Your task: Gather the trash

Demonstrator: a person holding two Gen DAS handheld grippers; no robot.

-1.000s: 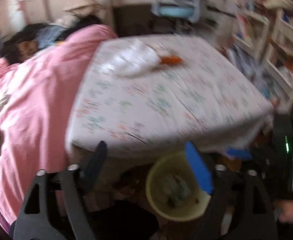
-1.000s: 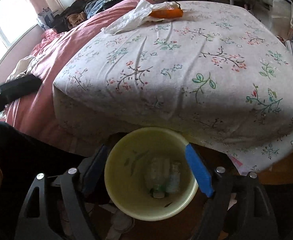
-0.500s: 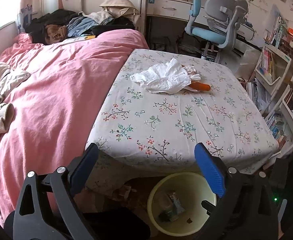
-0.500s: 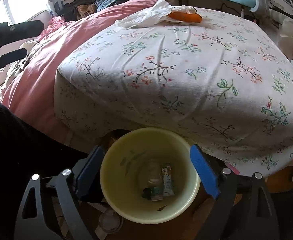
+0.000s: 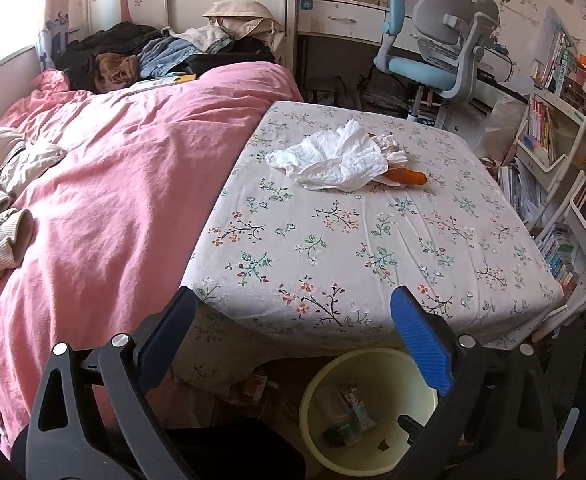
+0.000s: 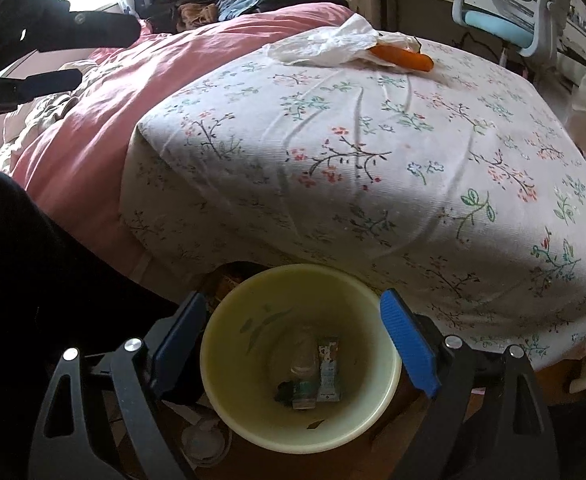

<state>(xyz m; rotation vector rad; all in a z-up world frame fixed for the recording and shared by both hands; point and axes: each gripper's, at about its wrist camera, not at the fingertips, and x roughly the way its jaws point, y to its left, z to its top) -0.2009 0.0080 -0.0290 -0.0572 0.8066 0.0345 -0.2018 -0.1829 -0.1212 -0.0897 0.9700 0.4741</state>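
Both claws hang wide and empty over the near end of the bed; the left claw (image 5: pixel 293 344) has nothing between its pads, and the right claw (image 6: pixel 291 344) is spread just as far, its pads framing the yellow bin (image 6: pixel 301 360) on the floor below without touching it. The bin sits tucked against the foot of the bed (image 5: pixel 333 240), a few wrappers (image 6: pixel 313 380) already lying at its bottom. Up on the floral sheet, toward the far edge, lies the crumpled white tissue (image 5: pixel 333 160) with an orange wrapper (image 5: pixel 407 176) poking out from beside it; those look like the next pickings, and they're well apart from either claw.

Risks, as I judge them: the tissue is loose and floppy, so a pinch at one corner could let it unfurl and drag the orange piece off the bed's far side; the soft mattress gives, so pads pressing down may bunch sheet along with trash; and the bin sits half under the overhang, so a careless drop could miss.
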